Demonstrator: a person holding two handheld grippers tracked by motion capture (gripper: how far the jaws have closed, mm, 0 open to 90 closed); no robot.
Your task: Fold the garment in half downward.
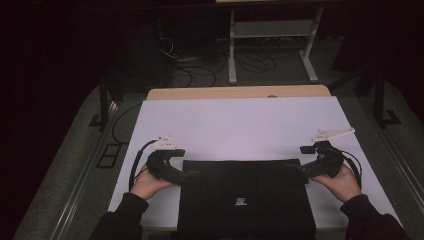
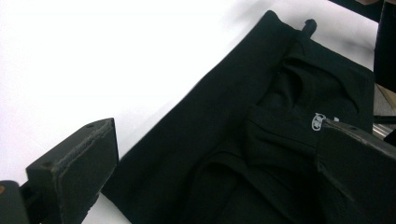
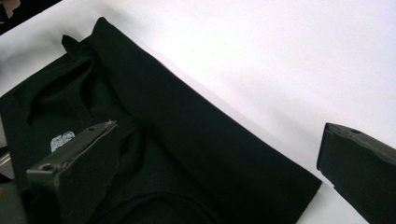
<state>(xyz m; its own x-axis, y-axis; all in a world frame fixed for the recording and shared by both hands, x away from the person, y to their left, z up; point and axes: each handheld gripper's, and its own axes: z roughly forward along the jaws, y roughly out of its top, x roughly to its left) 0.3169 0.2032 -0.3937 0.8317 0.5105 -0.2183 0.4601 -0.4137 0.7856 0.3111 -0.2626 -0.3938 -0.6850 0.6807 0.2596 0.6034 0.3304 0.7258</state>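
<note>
Left gripper (image 1: 184,175) and right gripper (image 1: 298,170) both gaping wide, grasping nothing, straddling the far corners of the folded black garment (image 1: 245,197). Lying at the near edge of the white table (image 1: 240,125), hanging slightly over it. Judging the next step a corner pinch: closing each on the folded top edge, catching every layer evenly. Leaving plenty of bare room beyond for spreading or folding forward.
</note>
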